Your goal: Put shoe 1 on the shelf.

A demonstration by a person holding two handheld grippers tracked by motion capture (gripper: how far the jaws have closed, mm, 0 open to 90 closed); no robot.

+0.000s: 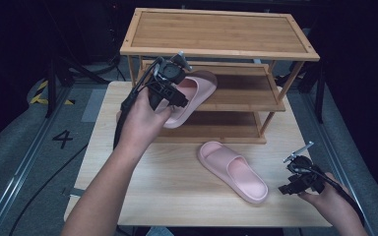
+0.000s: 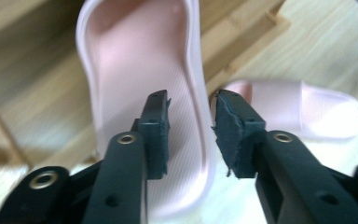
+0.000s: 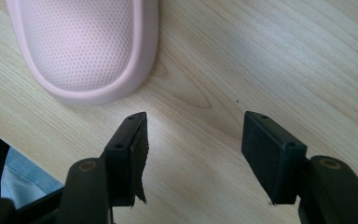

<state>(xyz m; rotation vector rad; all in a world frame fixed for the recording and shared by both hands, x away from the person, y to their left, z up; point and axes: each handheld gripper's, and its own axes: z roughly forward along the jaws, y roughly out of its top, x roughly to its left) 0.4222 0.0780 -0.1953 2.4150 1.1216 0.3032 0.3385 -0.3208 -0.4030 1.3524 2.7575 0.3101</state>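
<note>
1. Near slipper [image 1: 234,171]: pale pink, its strap dotted with fine pinholes.
2. Far slipper [image 1: 193,96]: same pale pink, footbed finely ribbed.
3. Bench [image 1: 177,182]: light wood with visible grain.
4. Shoe rack [image 1: 216,34]: warm honey-brown slatted wood.
5. Left gripper [image 2: 191,126] and right gripper [image 3: 193,149]: black, with brass-coloured rivets.

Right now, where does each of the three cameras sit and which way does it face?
High view: above the person's side, looking forward and down on the table, the shelf rack, both forearms, the left gripper and right gripper.
Left gripper view: rides the left gripper, looking along its jaws, which straddle the side wall of the held slipper.
Right gripper view: rides the right gripper, facing down at the tabletop.
Shared: the slipper on the table appears in all three.
</note>
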